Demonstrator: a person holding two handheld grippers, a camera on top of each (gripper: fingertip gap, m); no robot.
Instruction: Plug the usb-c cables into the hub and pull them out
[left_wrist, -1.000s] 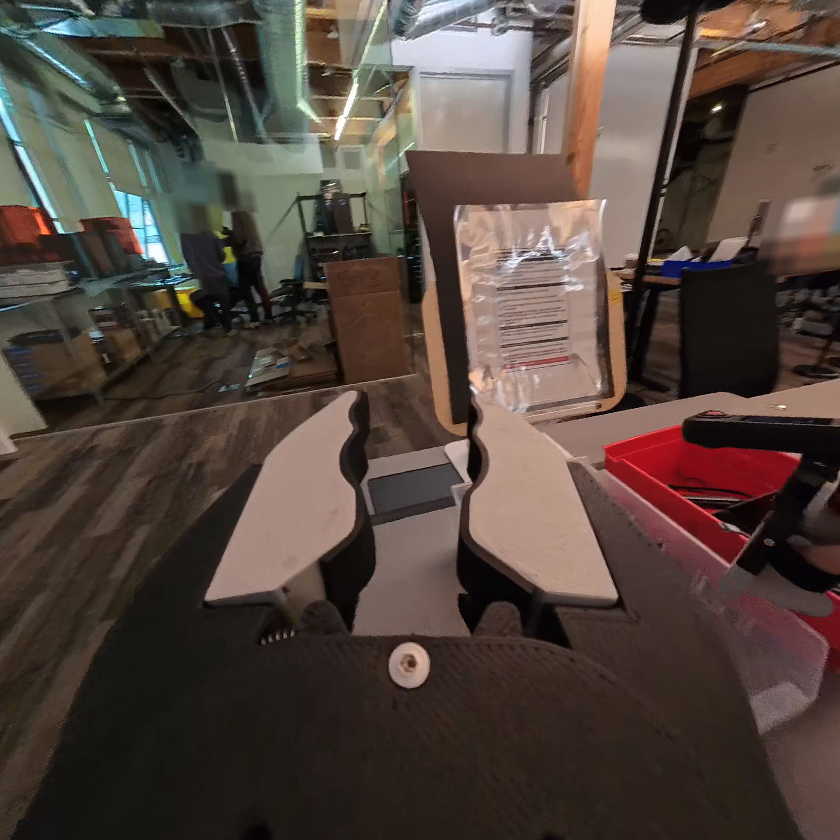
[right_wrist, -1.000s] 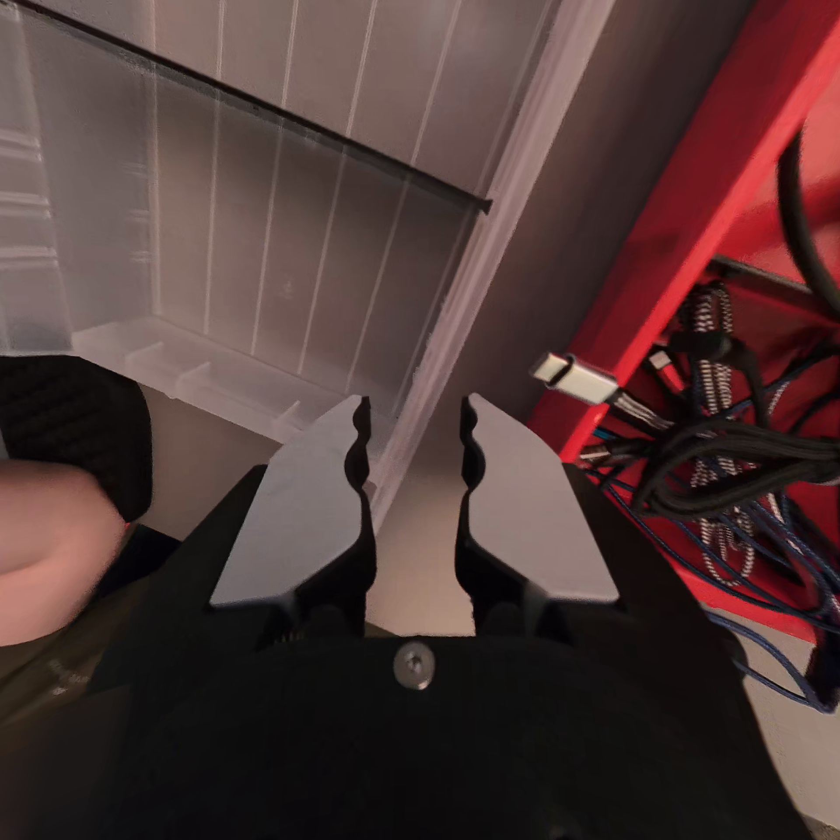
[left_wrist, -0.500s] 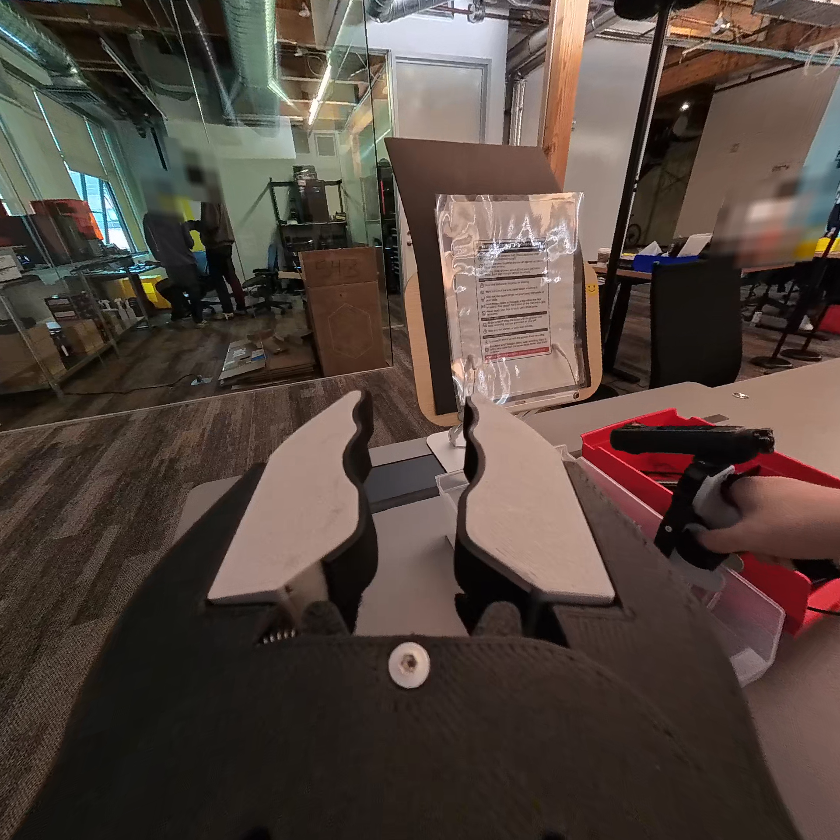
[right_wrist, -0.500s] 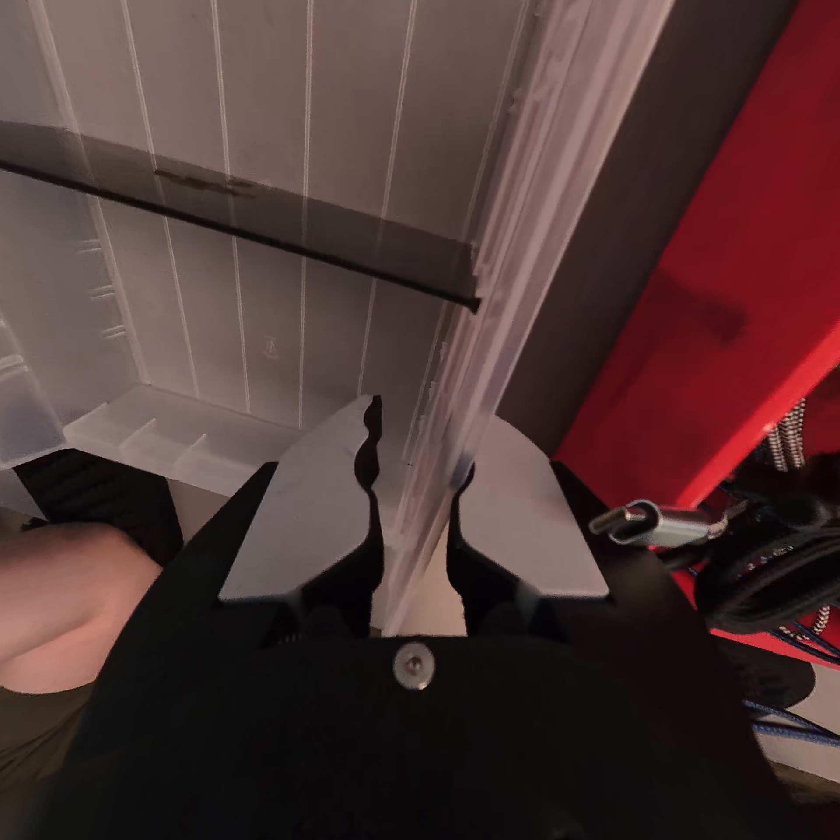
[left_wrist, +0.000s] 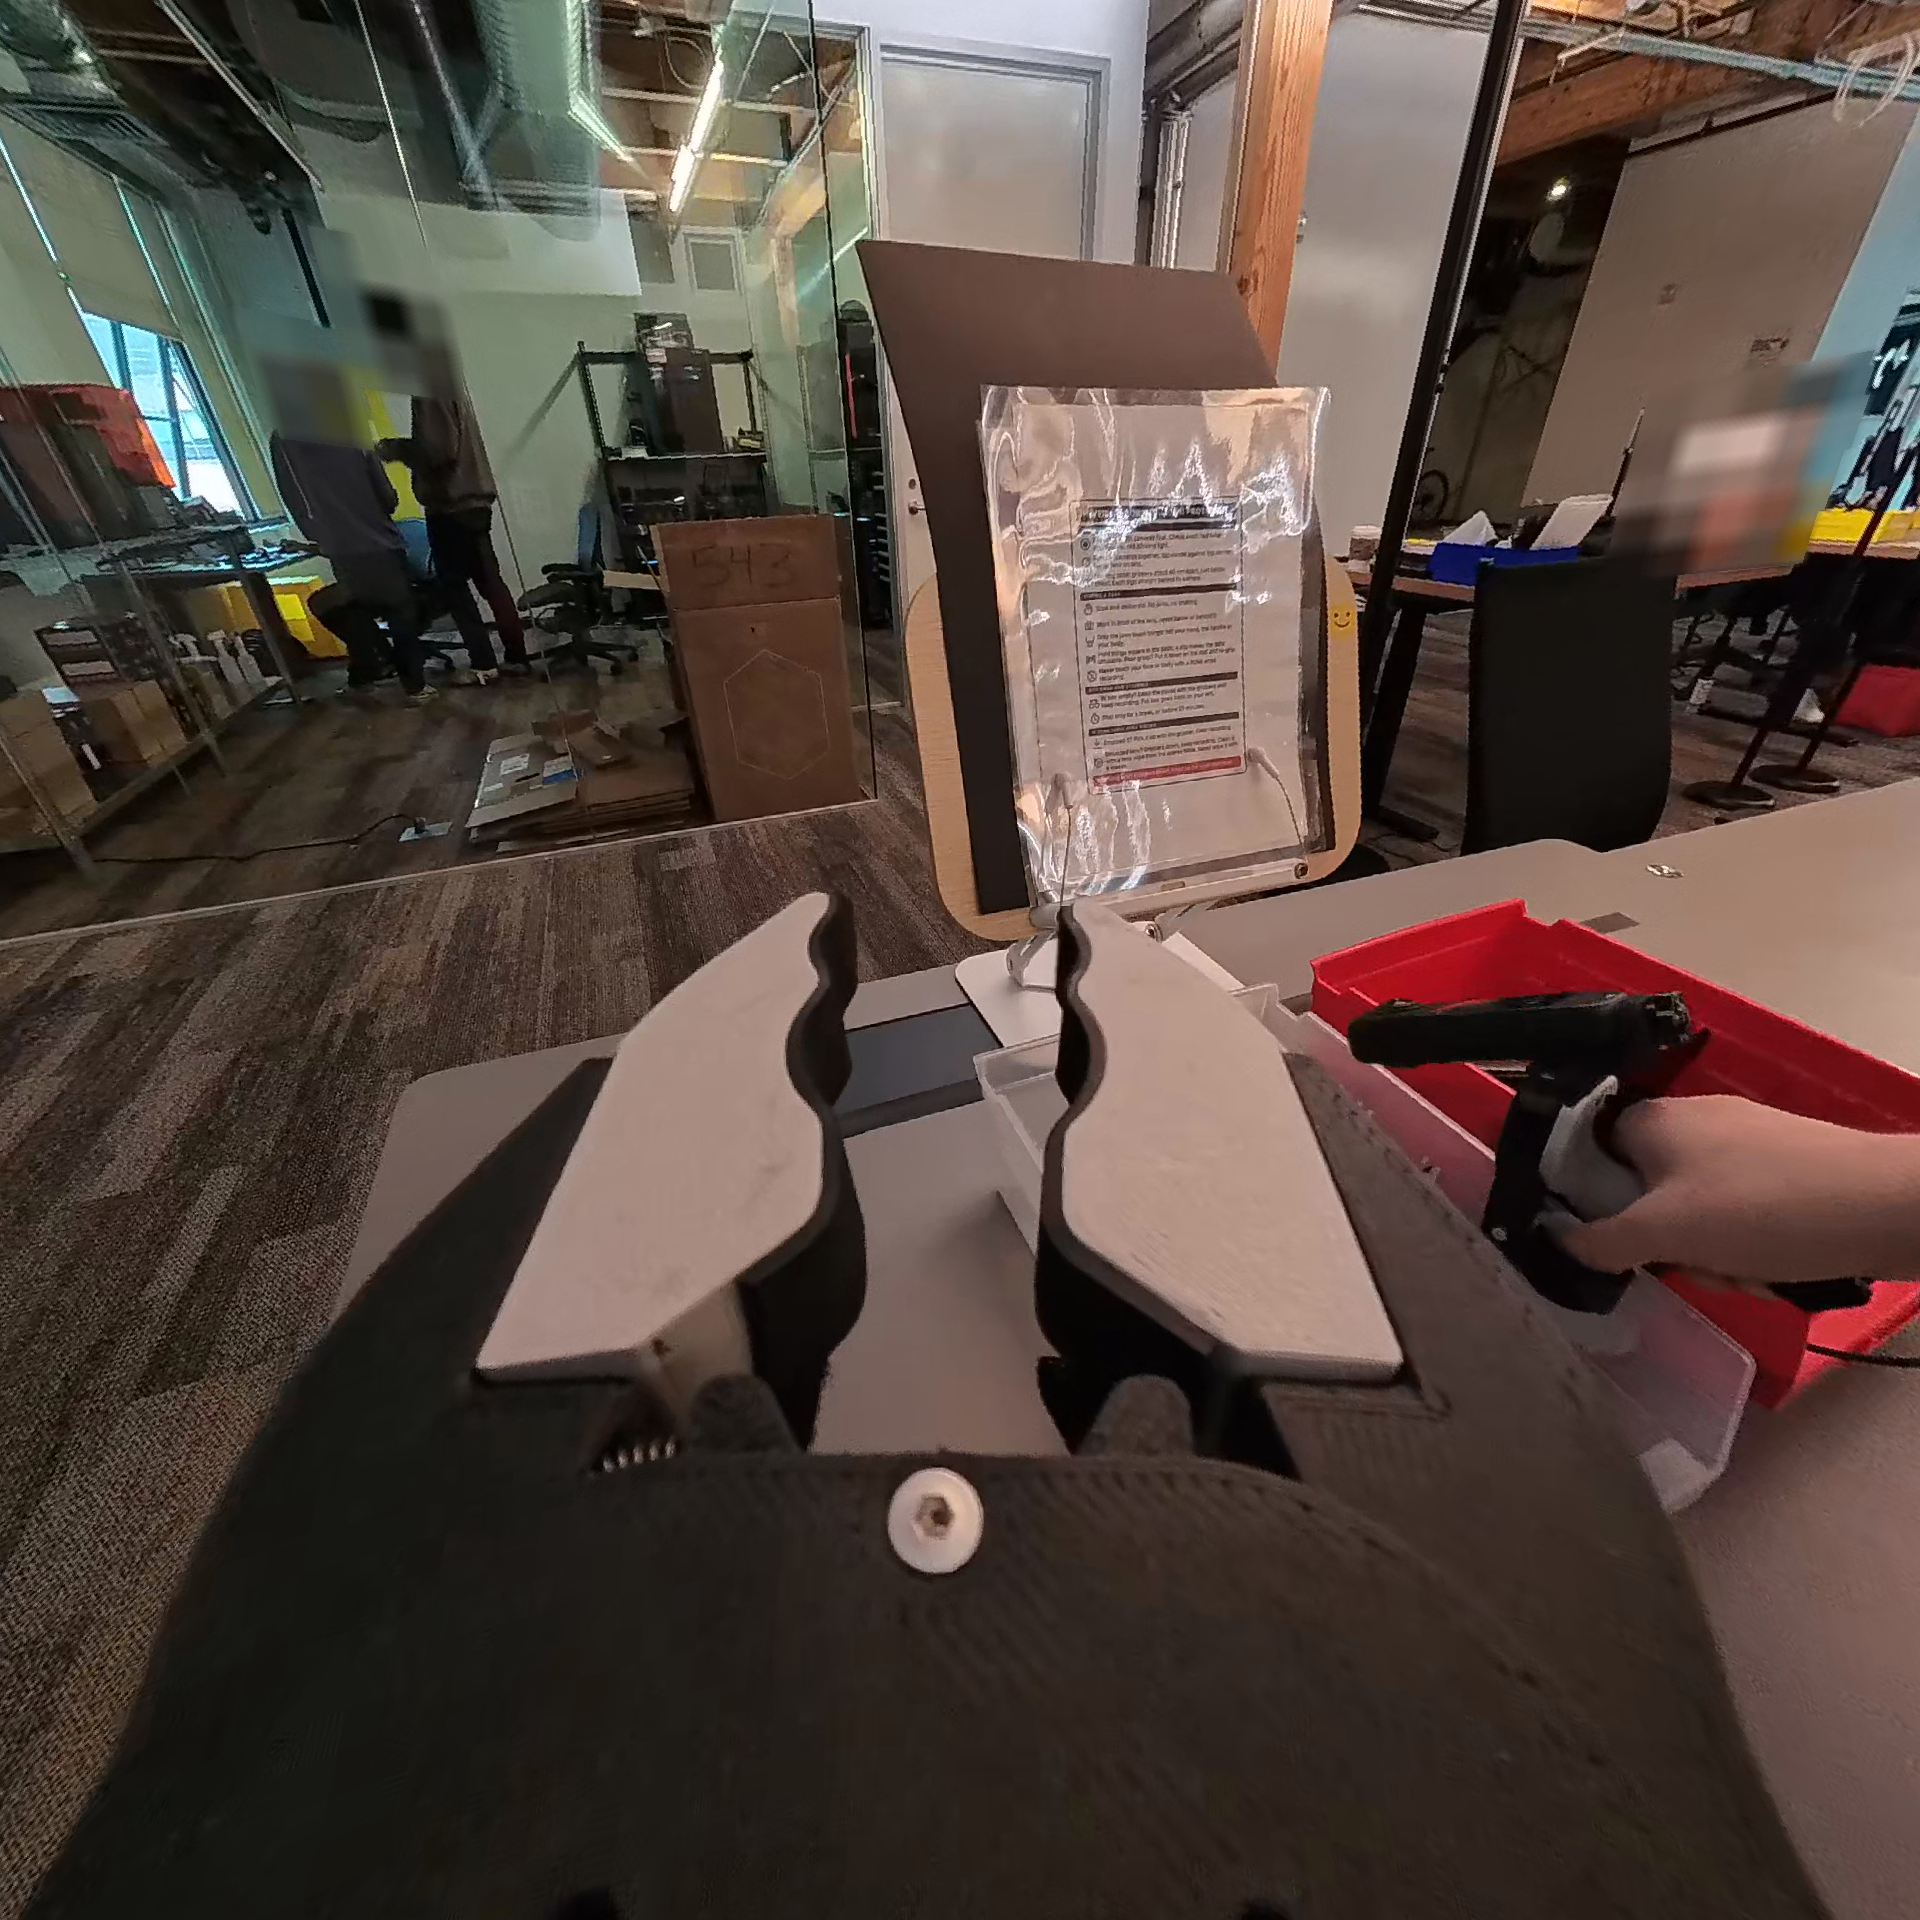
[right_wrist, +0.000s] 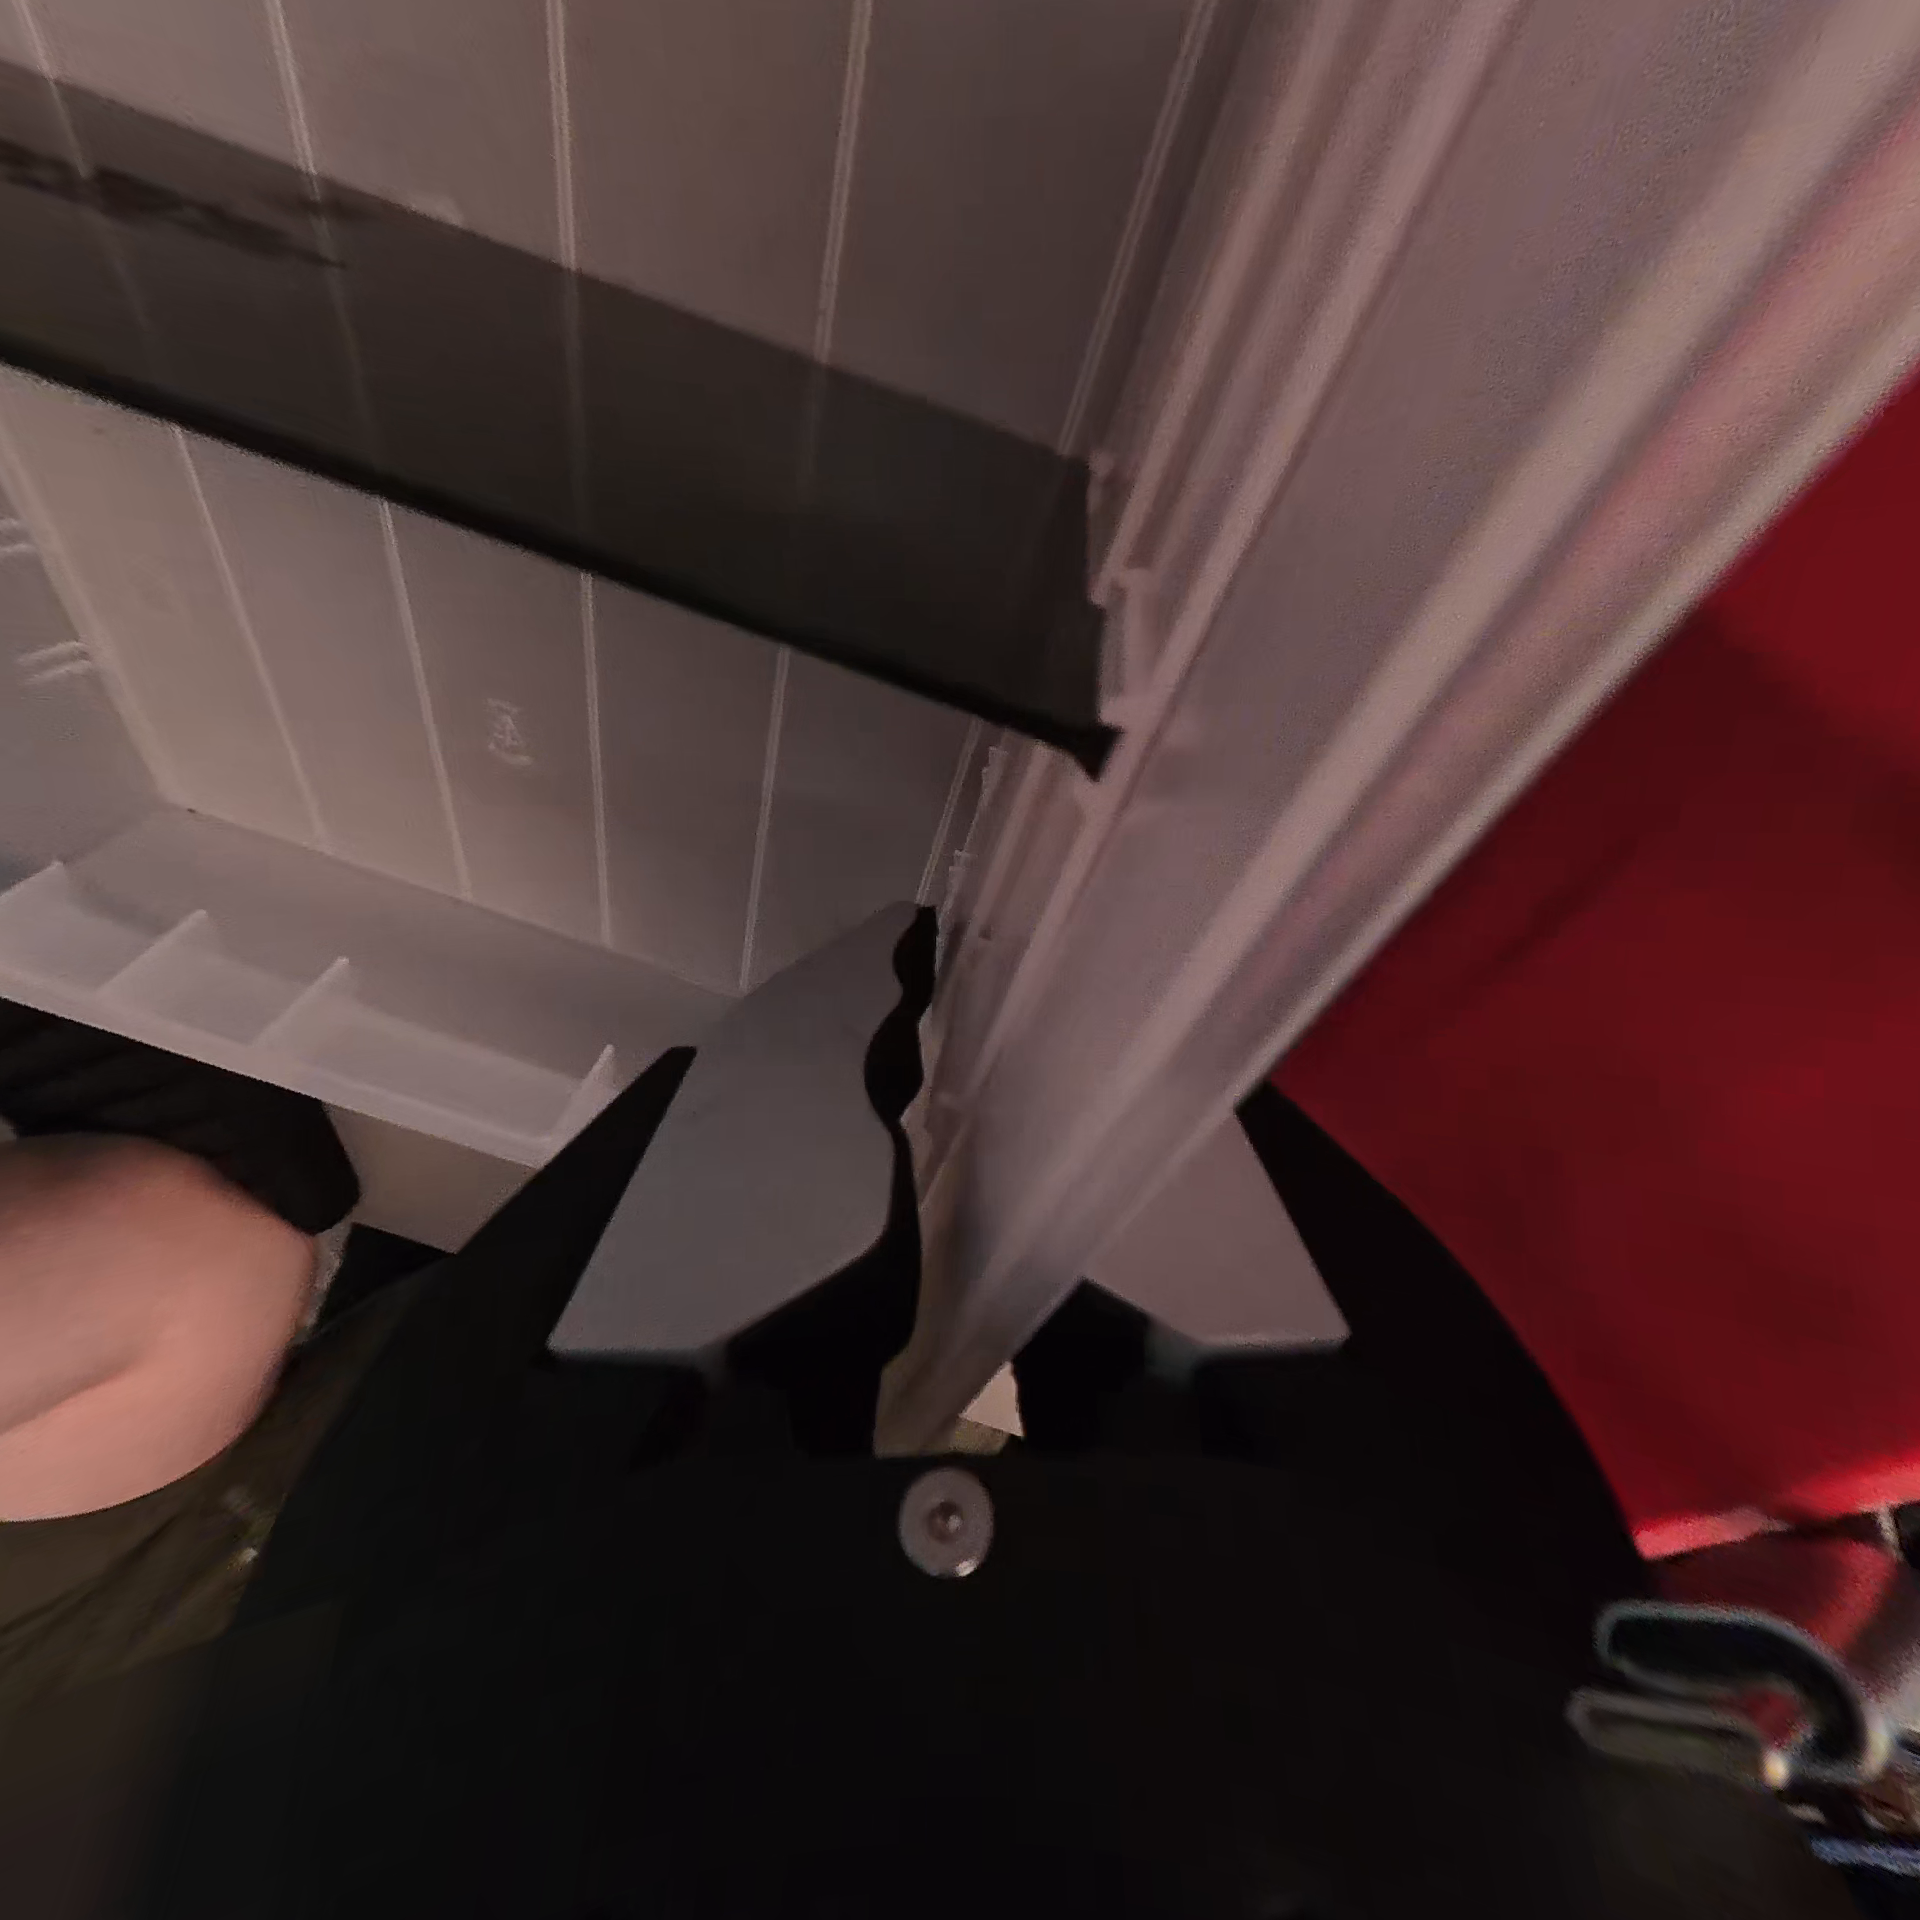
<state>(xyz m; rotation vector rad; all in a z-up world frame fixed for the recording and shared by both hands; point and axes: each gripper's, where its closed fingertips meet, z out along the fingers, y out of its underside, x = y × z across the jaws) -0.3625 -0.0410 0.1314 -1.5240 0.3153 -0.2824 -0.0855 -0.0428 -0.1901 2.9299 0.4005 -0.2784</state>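
On the table (left_wrist: 1766, 914) a clear box (left_wrist: 1621, 1351) lay just left of a bin (left_wrist: 1455, 966); behind them stood a sign stand (left_wrist: 1143, 665).

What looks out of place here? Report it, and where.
The right gripper straddles the clear plastic box at its side wall, next to the red bin, instead of a cable. A blurred usb-c plug lies unheld nearby.
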